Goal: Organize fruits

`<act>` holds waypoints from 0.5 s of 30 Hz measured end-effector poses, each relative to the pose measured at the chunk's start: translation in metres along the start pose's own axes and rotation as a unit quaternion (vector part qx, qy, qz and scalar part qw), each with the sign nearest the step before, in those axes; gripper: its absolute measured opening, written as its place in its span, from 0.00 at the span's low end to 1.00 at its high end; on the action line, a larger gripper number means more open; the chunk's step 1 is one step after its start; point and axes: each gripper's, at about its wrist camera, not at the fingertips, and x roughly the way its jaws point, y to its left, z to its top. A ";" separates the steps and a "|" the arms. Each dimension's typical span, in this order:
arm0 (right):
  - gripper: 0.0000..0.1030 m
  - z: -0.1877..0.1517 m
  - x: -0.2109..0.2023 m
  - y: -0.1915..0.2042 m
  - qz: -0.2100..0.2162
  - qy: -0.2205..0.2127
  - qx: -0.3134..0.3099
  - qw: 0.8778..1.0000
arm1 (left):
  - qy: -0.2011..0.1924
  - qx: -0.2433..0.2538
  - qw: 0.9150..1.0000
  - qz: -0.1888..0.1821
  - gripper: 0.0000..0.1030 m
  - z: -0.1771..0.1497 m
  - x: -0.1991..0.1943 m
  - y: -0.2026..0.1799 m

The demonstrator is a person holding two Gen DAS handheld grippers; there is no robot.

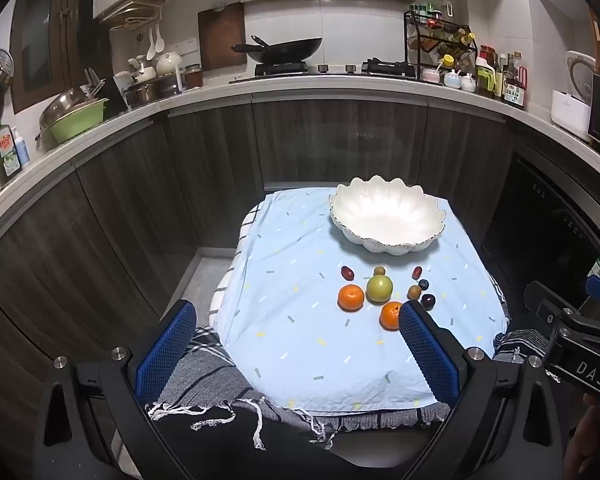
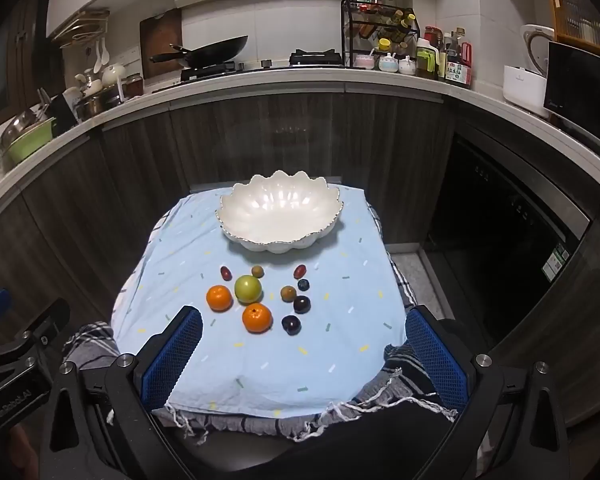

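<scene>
**Both tongs wide, fruit waiting short of the bowl**

I have the left gripper [image 1: 296, 344] and the right gripper [image 2: 304, 354] both spread fully open and empty, hovering at the near edge of the blue tablecloth [image 2: 260, 360], angled down toward it. The fruit lies loose on the cloth just in front of the empty scalloped white bowl [image 2: 280, 216]: two oranges [image 2: 257, 318], a green apple [image 2: 248, 289], and several small dark plums [image 2: 291, 325] and reddish pieces, closely bunched.

I judge the nearest orange the sensible first pick. I would straddle it squarely, keep clear of the apple touching distance behind, and close gently, as round fruit may roll.

Readable writing: "DAS" on the neighbouring gripper body in the left view; bottle labels on the counter are too small to read.
</scene>
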 end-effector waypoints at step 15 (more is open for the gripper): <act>1.00 0.000 0.000 0.000 0.000 -0.002 0.000 1.000 | 0.002 -0.001 1.000 -0.001 1.00 0.002 -0.002 -0.008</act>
